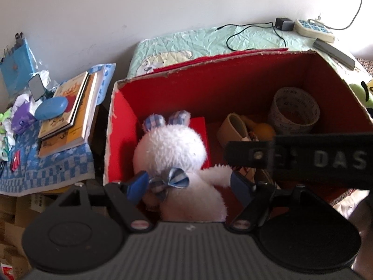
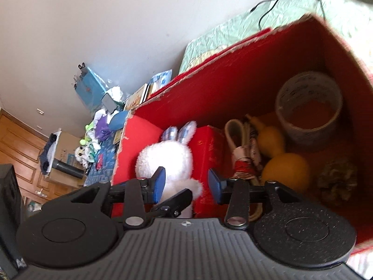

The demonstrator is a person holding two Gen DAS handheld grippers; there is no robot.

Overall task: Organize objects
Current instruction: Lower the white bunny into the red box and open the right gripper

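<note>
- A white plush rabbit with blue checked ears and a striped bow sits in the near left part of a red cardboard box, its back turned to the cameras.
- The left gripper stands wide over the box's near edge. The rabbit's body lies between its blue pads, but the pads are apart from the plush on both sides, so nothing is clamped.
- The right gripper is also spread wide, empty, just right of the rabbit. Its left pad overlaps the rabbit's side in the view; whether it touches, I cannot tell.
- Behind the rabbit a smaller red box stands against the left inner wall.
- To the right in the big box lie a beige loop strap, a yellow gourd, a wide roll of tape in the far right corner, and a brownish pine cone near the right wall.
- A black strap with raised letters crosses the left wrist view over the right part of the box.
- The box sits on a pale green quilt, where a black cable, a charger and a power strip lie on the far side.
- Left of the box, a blue checked cloth holds stacked books and a blue case.
</note>
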